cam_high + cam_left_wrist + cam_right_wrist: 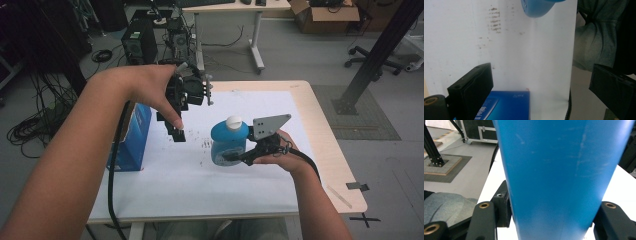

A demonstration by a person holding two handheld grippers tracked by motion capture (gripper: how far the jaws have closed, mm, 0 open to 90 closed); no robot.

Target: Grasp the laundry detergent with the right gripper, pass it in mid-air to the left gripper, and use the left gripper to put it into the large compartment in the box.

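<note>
Jaws of the right gripper (234,156) are closed on the blue bottle (228,144), one on each side of its body, as the right gripper view shows clearly. The bottle has a white cap (233,121) and stands upright near the middle of the white sheet (175,185) that covers the counter (330,150); from the high view I cannot tell whether its base touches the sheet or is just above it. Jaws of the left gripper (180,131) stand wide open and hold nothing.

I judge that the step in hand is carrying or placing the bottle with the right gripper, while the left one waits. The next move probably calls for a firm hold, keeping the bottle vertical so it does not tip, and then either a release on the sheet or an approach of the left gripper toward the cap.

Right hand (280,157) lies low beside the bottle, with the gripper pointing level toward the left. Left hand (150,87) is raised above the counter, gripper pointing downward, near the blue box (131,142) at the left edge of the counter.
</note>
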